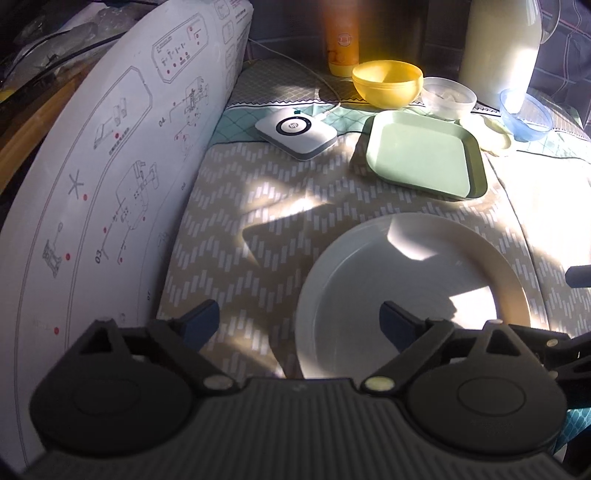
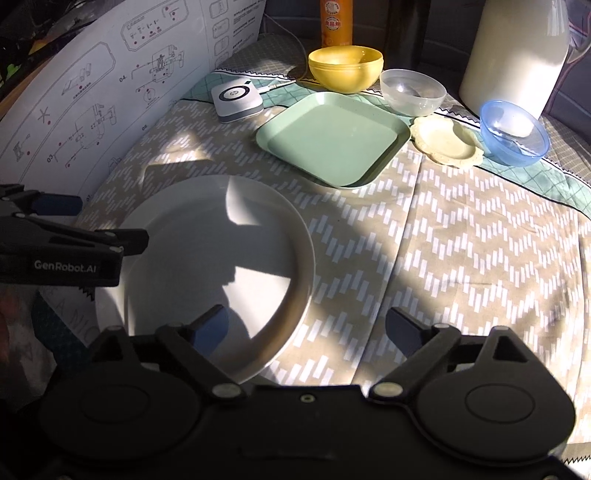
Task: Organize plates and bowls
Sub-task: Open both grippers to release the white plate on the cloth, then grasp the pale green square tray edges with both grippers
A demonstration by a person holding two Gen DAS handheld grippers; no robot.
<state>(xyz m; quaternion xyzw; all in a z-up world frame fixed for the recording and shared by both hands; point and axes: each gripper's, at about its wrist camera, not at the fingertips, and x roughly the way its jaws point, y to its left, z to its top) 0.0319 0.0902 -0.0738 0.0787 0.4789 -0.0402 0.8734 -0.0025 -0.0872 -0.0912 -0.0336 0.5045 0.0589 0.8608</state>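
A large white round plate lies on the patterned cloth near both grippers. Behind it lies a green square plate. Further back stand a yellow bowl, a clear bowl, a blue bowl and a small cream scalloped dish. My left gripper is open and empty over the white plate's left rim. My right gripper is open and empty over its right rim.
A white cardboard sheet with diagrams stands along the left. A small white device with a cable, an orange bottle and a tall cream jug stand at the back.
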